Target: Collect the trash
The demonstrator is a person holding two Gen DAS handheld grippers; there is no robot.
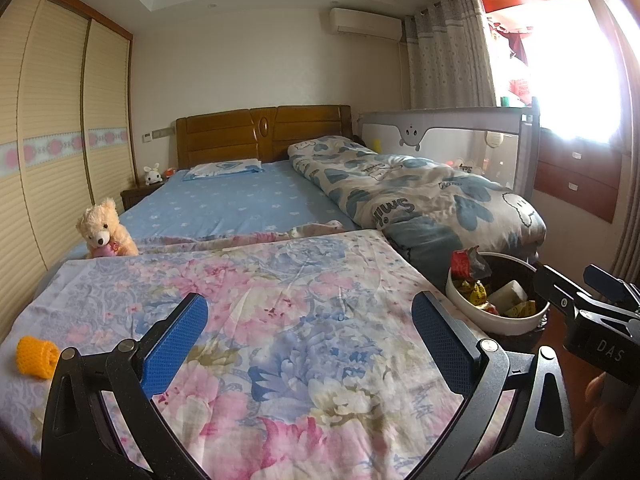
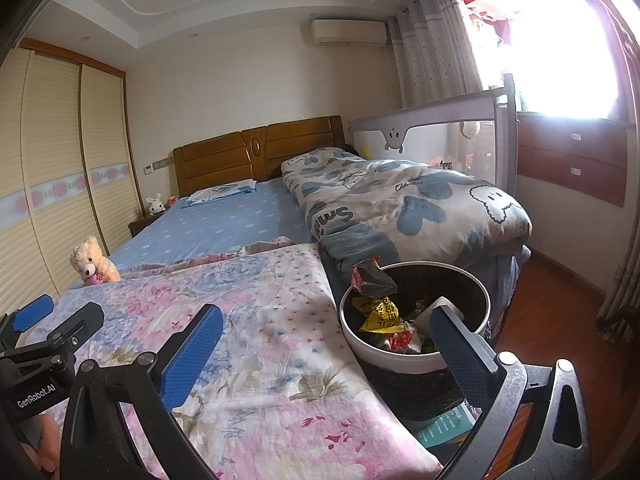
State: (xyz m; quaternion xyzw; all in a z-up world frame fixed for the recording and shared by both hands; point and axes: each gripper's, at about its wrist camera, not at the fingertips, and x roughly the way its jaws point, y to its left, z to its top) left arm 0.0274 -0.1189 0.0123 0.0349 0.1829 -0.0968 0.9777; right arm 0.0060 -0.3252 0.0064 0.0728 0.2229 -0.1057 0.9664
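A round white-rimmed trash bin (image 2: 416, 360) with a black liner stands beside the bed's right edge, holding several wrappers: red, yellow and white. In the left wrist view the same bin (image 1: 520, 322) sits right of the floral quilt (image 1: 280, 300). A red-and-black wrapper (image 2: 370, 278) hangs over its rim. My left gripper (image 1: 312, 344) is open above the quilt, nothing between its blue pads. My right gripper (image 2: 334, 354) is open too, its right finger (image 2: 460, 344) over the bin. A yellow knitted piece (image 1: 37, 356) lies at the quilt's left edge.
A teddy bear (image 1: 105, 230) sits on the bed's left side near the wardrobe (image 1: 52, 140). A rolled duvet (image 1: 416, 188) lies along the right, with a bed rail (image 1: 440, 128) behind it. A teal packet (image 2: 444, 428) lies on the wooden floor below the bin.
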